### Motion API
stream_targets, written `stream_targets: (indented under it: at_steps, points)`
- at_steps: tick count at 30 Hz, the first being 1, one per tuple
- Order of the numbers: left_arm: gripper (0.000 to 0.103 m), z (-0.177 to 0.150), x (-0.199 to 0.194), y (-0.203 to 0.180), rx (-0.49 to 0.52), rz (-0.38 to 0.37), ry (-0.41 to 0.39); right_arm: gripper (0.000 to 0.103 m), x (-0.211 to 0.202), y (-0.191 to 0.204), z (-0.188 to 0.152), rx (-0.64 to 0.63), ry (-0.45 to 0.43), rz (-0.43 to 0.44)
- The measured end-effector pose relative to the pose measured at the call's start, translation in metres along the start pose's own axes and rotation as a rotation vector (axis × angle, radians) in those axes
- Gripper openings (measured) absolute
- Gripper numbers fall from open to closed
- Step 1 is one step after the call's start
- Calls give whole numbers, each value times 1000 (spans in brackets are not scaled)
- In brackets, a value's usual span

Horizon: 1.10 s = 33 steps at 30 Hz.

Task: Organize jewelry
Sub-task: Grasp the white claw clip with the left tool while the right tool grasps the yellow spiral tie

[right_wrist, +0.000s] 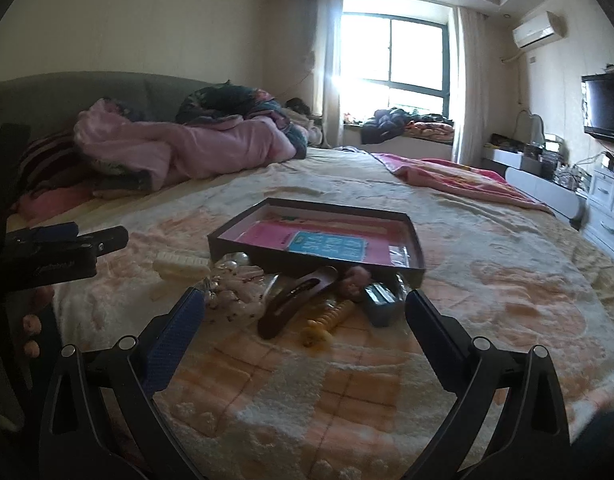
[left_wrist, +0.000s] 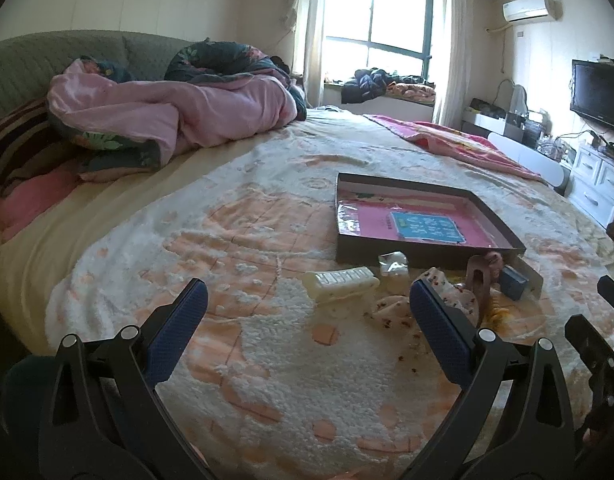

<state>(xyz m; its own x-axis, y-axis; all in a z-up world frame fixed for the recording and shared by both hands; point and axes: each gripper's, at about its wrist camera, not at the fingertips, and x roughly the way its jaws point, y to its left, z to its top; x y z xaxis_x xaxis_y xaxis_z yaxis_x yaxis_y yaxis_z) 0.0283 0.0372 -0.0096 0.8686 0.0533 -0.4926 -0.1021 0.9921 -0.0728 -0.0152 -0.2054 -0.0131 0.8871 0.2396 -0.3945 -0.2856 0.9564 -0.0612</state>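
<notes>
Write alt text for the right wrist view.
The open right gripper hovers over a bed blanket, facing a pile of hair accessories: a brown snap clip, a yellow claw clip, a cream clip. Behind them sits a shallow dark box with a pink card inside; the left gripper shows at far left.

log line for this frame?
phase: pre-grasp | left gripper: open, empty | right gripper: open, empty | hair accessories: outside tray

blue card (right_wrist: pixel 327 249) in tray, print too blurred to read
</notes>
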Motion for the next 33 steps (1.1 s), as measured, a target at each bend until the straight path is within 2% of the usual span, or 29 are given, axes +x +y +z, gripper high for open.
stream_targets:
  at_steps: [12,15,17,22,26,33]
  points:
    - [93,13,38,4,-2,-2,76,97,51,-6,8,-2,90,31]
    - [93,18,49,2,-2,-53,102,96,65,-12,7,17,119,23]
    - [93,20,58,-2,17,-71,120,94,73,-15,5,24,143,20]
    - [92,16,80,-13,77,-103,172,80,92,-24,-3,52,220,9]
    - [87,14,97,-14,87,-116,218,74,107,-26,-14,75,282,10]
    - [81,10,111,-14,94,-165,253,67,123,-27,-20,107,305,19]
